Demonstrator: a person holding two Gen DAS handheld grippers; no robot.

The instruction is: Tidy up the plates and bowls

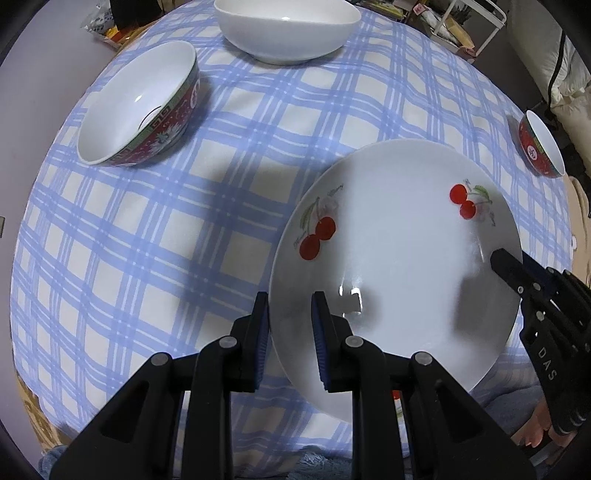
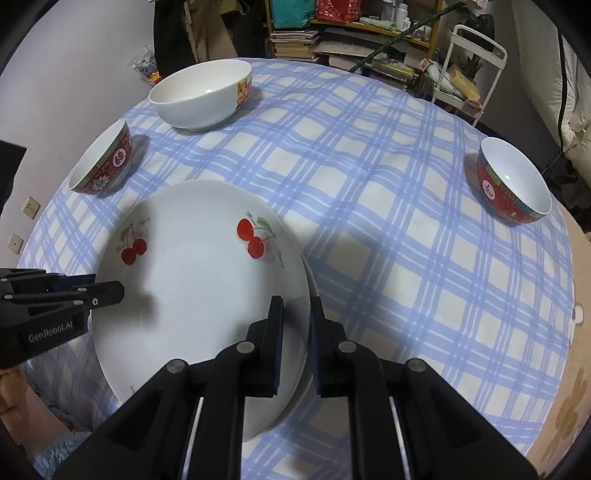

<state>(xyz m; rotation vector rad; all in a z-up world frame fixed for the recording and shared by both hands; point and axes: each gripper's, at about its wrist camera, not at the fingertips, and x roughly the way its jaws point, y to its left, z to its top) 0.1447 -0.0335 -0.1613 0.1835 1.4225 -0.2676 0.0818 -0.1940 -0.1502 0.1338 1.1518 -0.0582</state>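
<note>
1. Left wrist view: the left tool (image 1: 290,328) straddles the near-left rim of the cherry plate (image 1: 399,258), one finger outside the rim and one over the plate's face. A gap shows beside each pad, so I judge it spread around the rim, not yet pinching. The right tool (image 1: 508,267) reaches onto the opposite rim; whether it grips cannot be told from here. Taking both sides probably keeps a wide, shallow plate level when lifted. On the checked table (image 1: 147,236) stand a red-patterned bowl (image 1: 140,107) at far left, a white bowl (image 1: 286,29) at the far edge and a second red bowl (image 1: 541,146) at right, all well apart.

2. Right wrist view: the right tool (image 2: 295,339) brackets the plate's right rim, its fingers set either side with a visible gap, so it looks spread too. A second rim (image 2: 308,380) peeks from under the cherry plate, suggesting it sits on another plate; the stack lies at the near edge of the table. The bowls are not yet gathered.
</note>
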